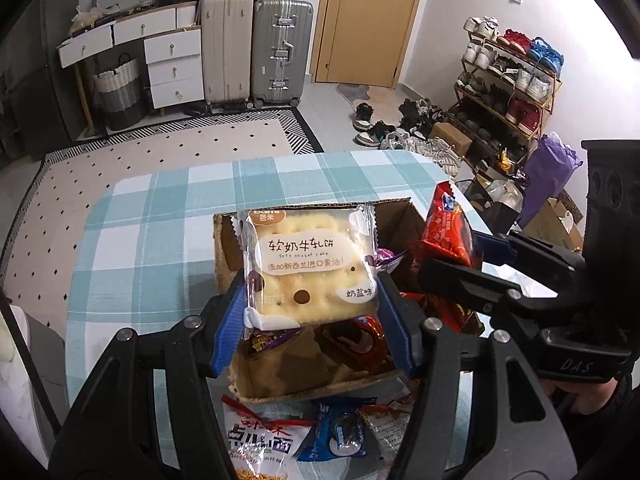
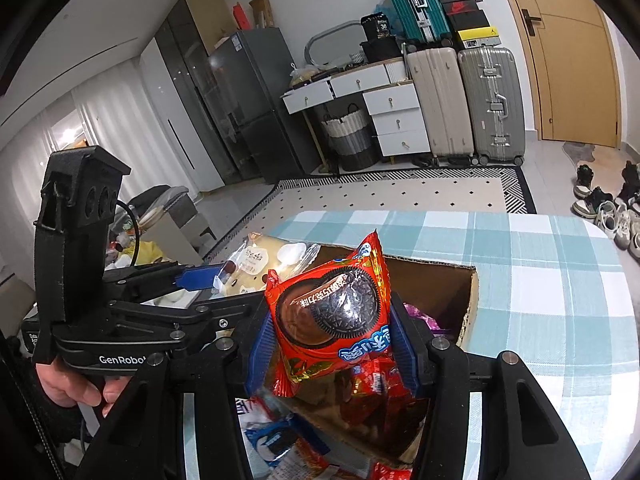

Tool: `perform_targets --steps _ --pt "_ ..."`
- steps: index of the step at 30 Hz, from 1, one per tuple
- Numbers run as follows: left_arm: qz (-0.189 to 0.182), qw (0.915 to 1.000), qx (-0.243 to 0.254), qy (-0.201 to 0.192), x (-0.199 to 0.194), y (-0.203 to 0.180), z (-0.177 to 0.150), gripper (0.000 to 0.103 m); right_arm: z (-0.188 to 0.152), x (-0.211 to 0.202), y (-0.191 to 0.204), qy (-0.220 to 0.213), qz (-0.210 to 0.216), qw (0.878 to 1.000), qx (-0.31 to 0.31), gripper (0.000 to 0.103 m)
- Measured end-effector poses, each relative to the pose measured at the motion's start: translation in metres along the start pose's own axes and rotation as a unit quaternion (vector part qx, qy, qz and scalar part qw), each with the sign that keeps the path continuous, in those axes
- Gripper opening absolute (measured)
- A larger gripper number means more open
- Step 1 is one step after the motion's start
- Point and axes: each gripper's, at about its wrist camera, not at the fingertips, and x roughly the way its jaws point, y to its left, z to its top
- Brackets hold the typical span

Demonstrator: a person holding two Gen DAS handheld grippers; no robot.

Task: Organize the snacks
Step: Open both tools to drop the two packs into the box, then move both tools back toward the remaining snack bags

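Note:
My left gripper (image 1: 310,312) is shut on a clear packet of pale nougat cake (image 1: 312,268) and holds it above the open cardboard box (image 1: 320,204) on the checked table. My right gripper (image 2: 330,340) is shut on a red packet with a dark sandwich cookie (image 2: 332,312), also held over the box (image 2: 468,300). The red packet (image 1: 448,228) and right gripper show at the right in the left wrist view. The nougat packet (image 2: 260,264) shows to the left in the right wrist view. Red and purple packets (image 1: 360,340) lie inside the box.
Loose snack packets (image 1: 336,432) lie on the table in front of the box, among them a white noodle bag (image 1: 256,444). The blue checked tablecloth (image 1: 160,216) extends left and behind. A shoe rack (image 1: 508,84), suitcases (image 1: 256,48) and drawers stand beyond.

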Motion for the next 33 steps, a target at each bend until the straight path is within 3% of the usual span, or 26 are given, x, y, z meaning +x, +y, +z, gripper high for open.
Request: perform_targets --steps 4,6,8,18,27,33 --pt "-0.017 0.9997 -0.013 0.012 0.015 0.006 0.002 0.062 -0.001 0.008 -0.006 0.006 -0.005 1.000 0.002 0.058" --pt "-0.019 0.9995 -0.017 0.021 0.022 0.010 0.003 0.068 -0.002 0.009 -0.007 0.004 -0.013 1.000 -0.001 0.073" --pt "-0.021 0.9994 -0.019 0.021 0.023 0.012 0.002 0.069 -0.001 0.004 -0.009 -0.006 -0.017 1.000 -0.001 0.081" --pt "-0.006 0.9999 -0.014 0.003 0.004 0.011 -0.006 0.073 0.000 -0.016 -0.004 -0.023 -0.016 1.000 -0.002 0.081" --pt "0.004 0.9999 -0.011 -0.011 -0.033 0.004 -0.018 0.073 -0.005 -0.039 0.016 -0.036 -0.010 0.999 -0.011 0.081" --pt "0.014 0.9994 -0.013 -0.029 -0.061 -0.003 -0.032 0.078 -0.011 -0.057 0.028 -0.043 -0.007 0.999 -0.013 0.081"
